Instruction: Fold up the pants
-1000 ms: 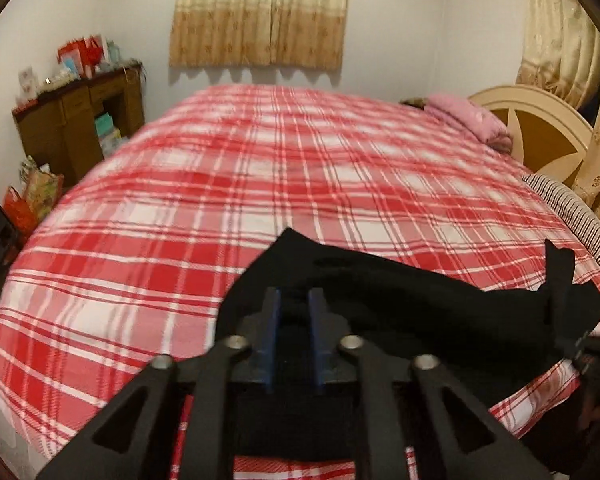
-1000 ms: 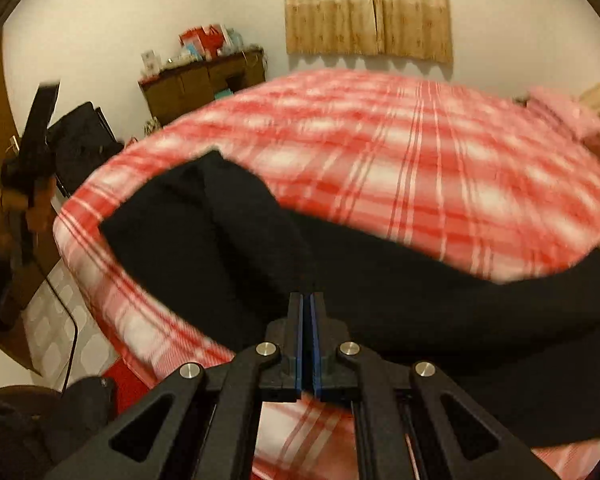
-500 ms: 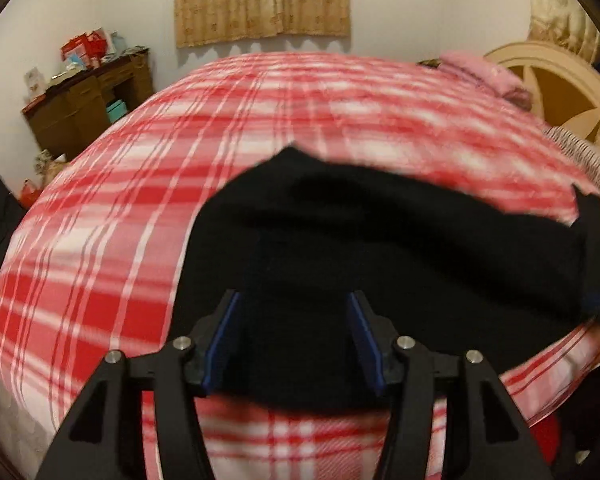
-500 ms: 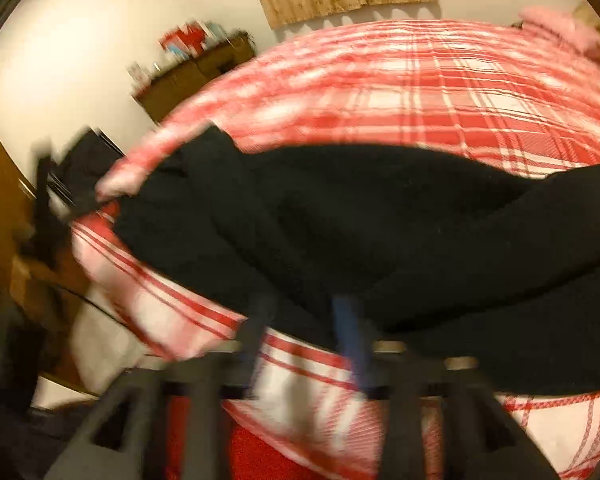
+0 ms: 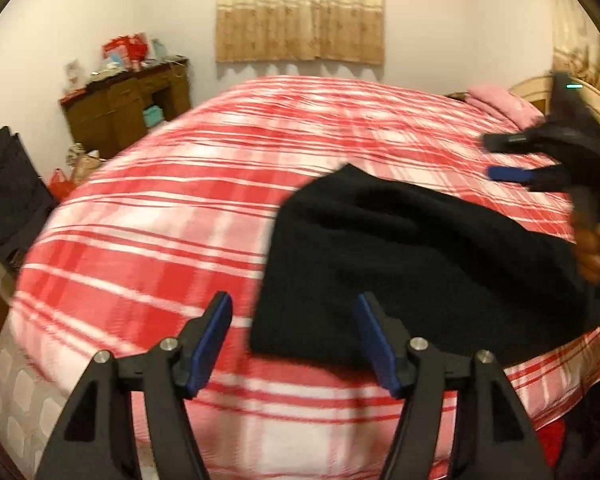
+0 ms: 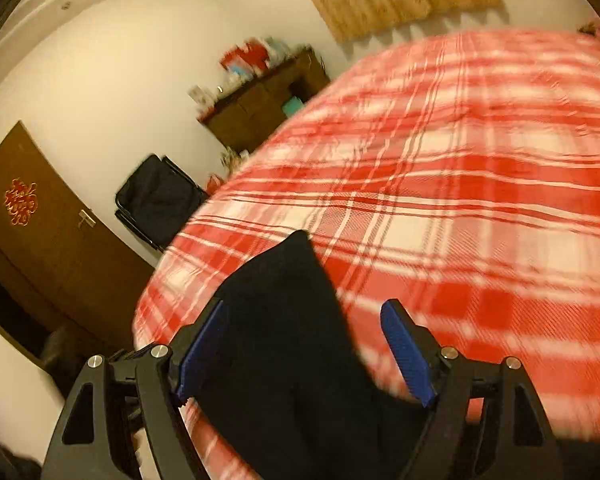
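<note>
The black pants [image 5: 420, 268] lie folded on the red plaid bed [image 5: 160, 240] near its front edge. My left gripper [image 5: 294, 344] is open and empty, just in front of the pants' left end. My right gripper [image 6: 304, 356] is open and empty above the pants [image 6: 284, 340], which lie between and below its fingers. In the left wrist view the right gripper [image 5: 504, 158] hovers above the right end of the pants, held by a hand.
A brown dresser [image 5: 128, 108] with clutter stands at the back left wall. A black chair [image 6: 160, 200] and a wooden door [image 6: 40, 240] are to the left. A pink pillow [image 5: 500, 104] and headboard [image 5: 592, 100] are at the right.
Both grippers opened and let go of the pants, then pulled back and up. The pants now lie flat on the bed. The right gripper lifted and turned left.
</note>
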Demonstrator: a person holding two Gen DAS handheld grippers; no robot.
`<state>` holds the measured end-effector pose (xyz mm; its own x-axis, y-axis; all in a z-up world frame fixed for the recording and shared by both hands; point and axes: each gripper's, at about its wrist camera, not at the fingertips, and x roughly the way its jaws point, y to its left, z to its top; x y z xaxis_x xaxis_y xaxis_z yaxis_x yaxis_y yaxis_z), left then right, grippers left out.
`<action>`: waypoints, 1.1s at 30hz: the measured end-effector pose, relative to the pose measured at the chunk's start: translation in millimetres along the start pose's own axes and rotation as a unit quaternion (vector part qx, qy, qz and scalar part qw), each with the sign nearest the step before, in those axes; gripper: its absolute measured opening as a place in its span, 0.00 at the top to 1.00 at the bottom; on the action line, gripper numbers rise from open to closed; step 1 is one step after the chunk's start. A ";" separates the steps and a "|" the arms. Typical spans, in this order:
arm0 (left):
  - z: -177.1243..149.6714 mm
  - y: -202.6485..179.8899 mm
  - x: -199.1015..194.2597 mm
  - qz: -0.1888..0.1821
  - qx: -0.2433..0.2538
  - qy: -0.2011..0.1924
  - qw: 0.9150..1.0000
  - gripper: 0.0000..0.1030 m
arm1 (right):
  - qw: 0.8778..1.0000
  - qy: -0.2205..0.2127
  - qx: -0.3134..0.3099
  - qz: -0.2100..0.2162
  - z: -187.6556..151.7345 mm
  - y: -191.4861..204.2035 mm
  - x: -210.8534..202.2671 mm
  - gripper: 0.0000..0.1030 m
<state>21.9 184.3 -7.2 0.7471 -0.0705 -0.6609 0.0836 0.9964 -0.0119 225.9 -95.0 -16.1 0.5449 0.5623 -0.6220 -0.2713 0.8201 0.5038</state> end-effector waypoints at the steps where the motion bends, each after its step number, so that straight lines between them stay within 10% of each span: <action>1: -0.8 7.4 -3.1 0.008 -0.004 -0.002 1.000 0.35 | 1.000 0.011 0.005 0.001 6.7 -1.2 18.3 0.22; 6: -1.6 41.5 -9.8 0.040 -0.028 -0.001 0.999 0.35 | 0.998 0.069 -0.001 0.002 24.4 4.2 91.7 0.25; 11: -4.0 58.9 -4.0 0.059 -0.049 0.009 0.997 0.35 | 0.994 0.110 -0.028 -0.002 17.6 30.5 117.6 0.79; 14: -7.8 68.0 -5.9 0.052 -0.069 0.010 0.996 0.35 | 0.994 0.095 -0.049 -0.022 14.1 44.0 108.9 0.95; 20: -11.7 77.0 -15.5 0.051 -0.094 0.002 0.994 0.35 | 0.984 0.003 -0.177 0.004 -17.8 133.1 43.9 0.96; 30: -11.0 76.8 -32.4 0.052 -0.093 -0.016 0.994 0.35 | 0.954 0.050 -0.293 -0.048 -164.6 185.4 79.4 0.94; 33: -9.5 71.9 -36.5 0.049 -0.084 -0.021 0.995 0.35 | 0.969 0.046 -0.244 -0.007 -170.9 175.1 75.2 0.69</action>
<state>-5.6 259.0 8.9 0.7739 0.0281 -0.6327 -0.0990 0.9921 -0.0771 83.8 109.0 -77.1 0.4840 0.5393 -0.6891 -0.6188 0.7678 0.1663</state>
